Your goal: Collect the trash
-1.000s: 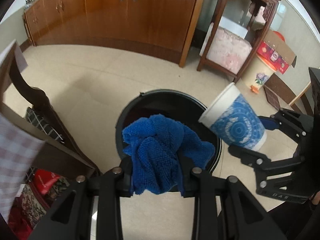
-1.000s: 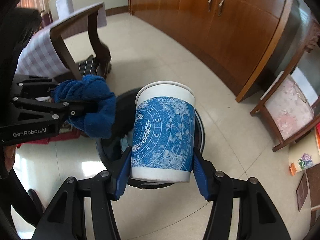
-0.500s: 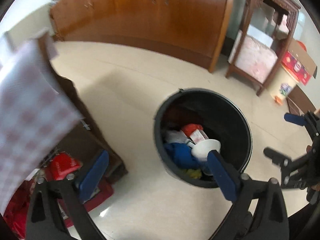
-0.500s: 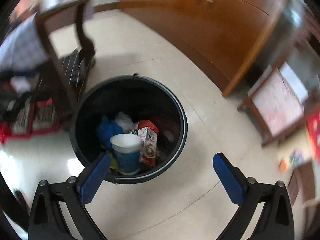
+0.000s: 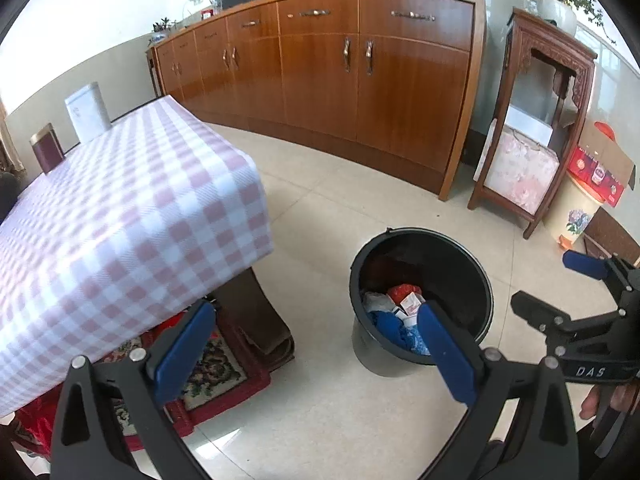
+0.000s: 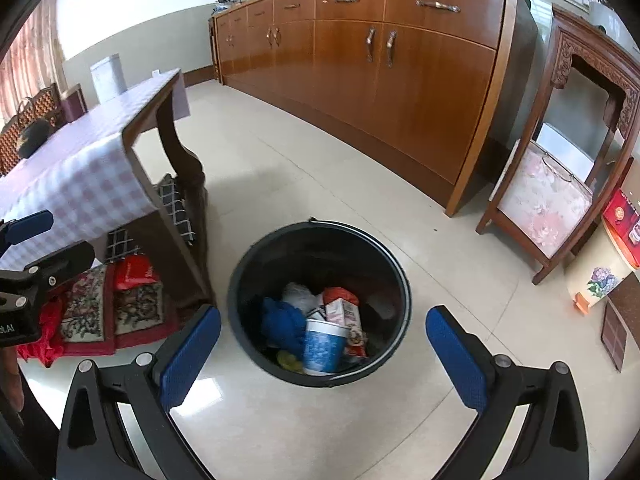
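A black round bin [image 6: 320, 223] stands on the tiled floor. Inside it lie a blue cloth [image 6: 282, 324], a blue-patterned paper cup [image 6: 324, 344], a red and white carton [image 6: 344, 312] and other scraps. My right gripper [image 6: 324, 350] hangs above the bin's near side, open and empty. In the left wrist view the bin [image 5: 452, 272] sits to the right, with the blue cloth [image 5: 390, 326] showing inside. My left gripper [image 5: 316, 344] is open and empty, up and left of the bin. Each gripper appears in the other's view: the right gripper [image 5: 548, 284] and the left gripper [image 6: 48, 242].
A table with a pink checked cloth [image 5: 140, 200] stands left of the bin, with rugs and red bags [image 6: 116, 304] under it. A long wooden cabinet [image 5: 360, 80] runs along the far side. A carved wooden stand [image 5: 532, 140] and boxes [image 5: 596, 168] are at the right.
The left gripper let go of the blue cloth and the right let go of the cup; both now lie in the bin. Both grippers opened wide, rose and drew back.
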